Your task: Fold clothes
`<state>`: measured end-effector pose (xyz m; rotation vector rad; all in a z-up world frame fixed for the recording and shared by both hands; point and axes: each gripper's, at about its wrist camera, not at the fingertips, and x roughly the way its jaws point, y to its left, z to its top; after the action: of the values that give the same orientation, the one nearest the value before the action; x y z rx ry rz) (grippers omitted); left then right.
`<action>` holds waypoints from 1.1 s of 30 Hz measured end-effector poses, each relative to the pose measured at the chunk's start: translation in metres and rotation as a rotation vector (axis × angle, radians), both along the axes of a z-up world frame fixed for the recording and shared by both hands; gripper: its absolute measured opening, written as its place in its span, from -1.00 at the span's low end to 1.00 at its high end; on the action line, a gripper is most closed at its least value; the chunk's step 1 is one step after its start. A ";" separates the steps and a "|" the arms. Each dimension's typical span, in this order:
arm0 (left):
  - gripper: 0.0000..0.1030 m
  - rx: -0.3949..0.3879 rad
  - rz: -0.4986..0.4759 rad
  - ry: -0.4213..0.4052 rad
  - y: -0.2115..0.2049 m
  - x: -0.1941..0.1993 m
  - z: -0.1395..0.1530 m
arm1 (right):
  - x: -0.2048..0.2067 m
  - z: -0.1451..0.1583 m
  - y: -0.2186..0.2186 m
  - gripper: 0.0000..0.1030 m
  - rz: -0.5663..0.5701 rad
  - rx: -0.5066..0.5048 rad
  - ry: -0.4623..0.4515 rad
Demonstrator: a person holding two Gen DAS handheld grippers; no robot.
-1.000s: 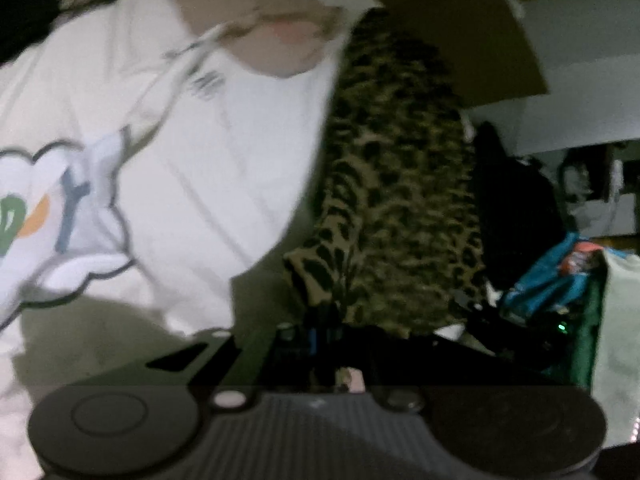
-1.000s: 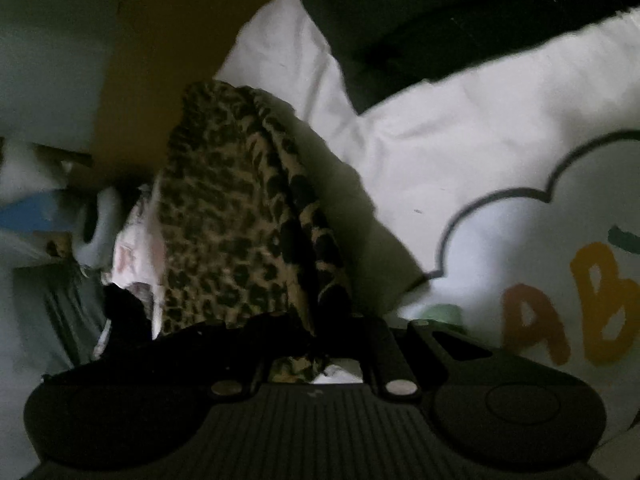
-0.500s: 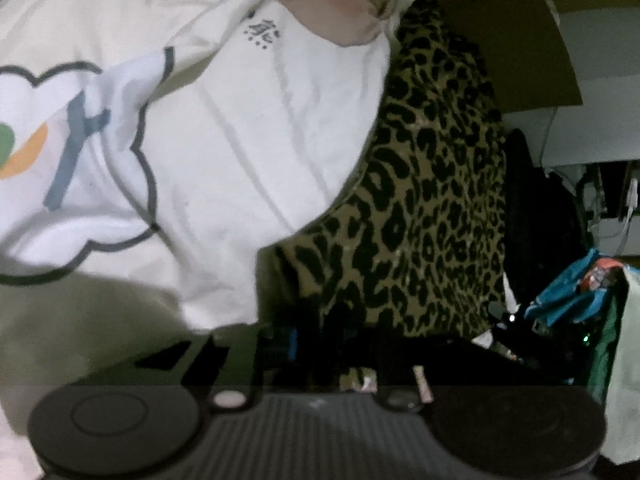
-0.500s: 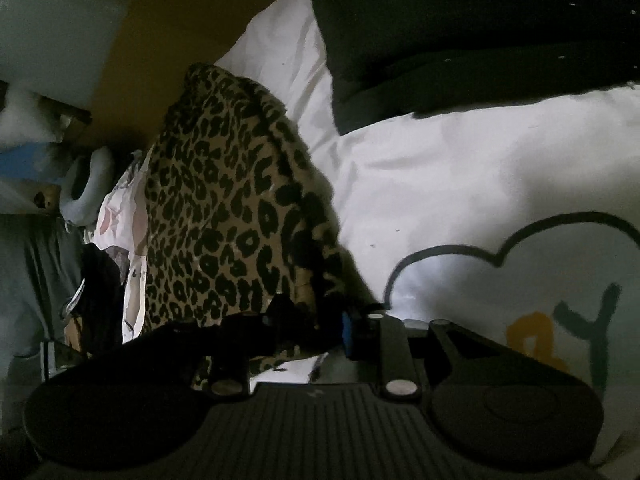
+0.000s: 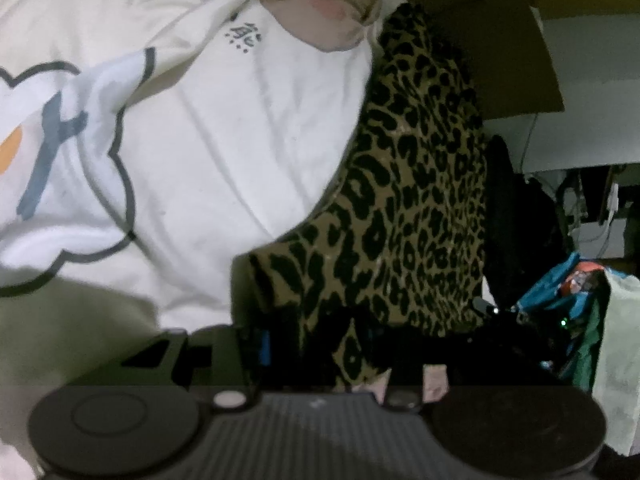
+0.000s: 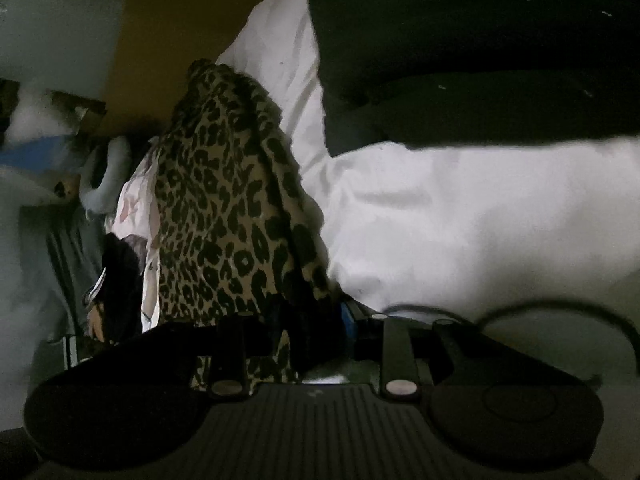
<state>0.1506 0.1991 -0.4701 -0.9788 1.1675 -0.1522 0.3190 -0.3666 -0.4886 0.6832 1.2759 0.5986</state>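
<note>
A leopard-print garment (image 5: pixel 408 200) hangs in front of both cameras, lying against white printed bedding (image 5: pixel 224 152). My left gripper (image 5: pixel 320 340) is shut on its lower edge, the cloth pinched between the dark fingers. In the right wrist view the same leopard-print garment (image 6: pixel 228 216) stretches up and away, and my right gripper (image 6: pixel 308 328) is shut on another part of its edge. The fingertips are dark and partly buried in cloth.
White bedding (image 6: pixel 460 208) with a cloud outline and letters lies beneath. A black cushion or garment (image 6: pixel 480 48) sits at the top right. A pink cloth (image 5: pixel 320 12) lies at the top; a pile of clothes (image 5: pixel 580 300) and a brown board (image 5: pixel 480 40) are to the right.
Both grippers have kept hold of the leopard garment and moved closer to the bedding. The printed letters have slid out of the right wrist view, and the garment now spreads wider.
</note>
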 end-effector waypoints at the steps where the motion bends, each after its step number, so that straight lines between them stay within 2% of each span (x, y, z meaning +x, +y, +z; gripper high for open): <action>1: -0.22 -0.008 0.010 0.002 0.001 -0.001 -0.001 | 0.003 0.001 0.003 -0.30 0.020 -0.002 -0.002; 6: -0.44 -0.018 0.019 0.018 0.003 0.001 -0.005 | 0.016 0.003 0.013 -0.30 0.061 0.022 -0.012; 10: -0.55 -0.014 0.021 0.030 0.003 0.003 -0.007 | 0.020 0.006 0.022 -0.32 0.081 0.001 -0.033; 12: -0.63 -0.006 0.019 0.036 0.001 0.005 -0.007 | 0.020 0.006 0.024 -0.50 0.091 -0.016 -0.039; 13: -0.67 0.000 0.015 0.042 0.001 0.006 -0.007 | 0.019 0.006 0.022 -0.66 0.091 -0.028 -0.033; 16: -0.83 0.020 0.002 0.055 -0.001 0.010 -0.005 | 0.017 0.013 0.024 -0.90 0.074 -0.052 -0.034; 17: -0.88 0.031 -0.004 0.059 -0.002 0.012 -0.002 | 0.016 0.016 0.026 -0.93 0.070 -0.065 -0.039; 24: -0.92 0.132 -0.043 0.062 -0.009 0.020 0.036 | 0.009 0.043 0.040 -0.98 0.038 -0.151 -0.070; 28: -0.92 0.160 -0.047 0.042 -0.013 0.015 0.060 | 0.008 0.065 0.037 -0.98 -0.022 -0.132 -0.061; 33: -0.92 0.179 -0.019 0.010 -0.013 0.009 0.086 | -0.001 0.096 0.039 -0.98 -0.037 -0.118 -0.097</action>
<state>0.1601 0.1857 -0.3839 -0.8116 1.1790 -0.0567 0.3177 -0.3273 -0.3925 0.5722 1.1960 0.5160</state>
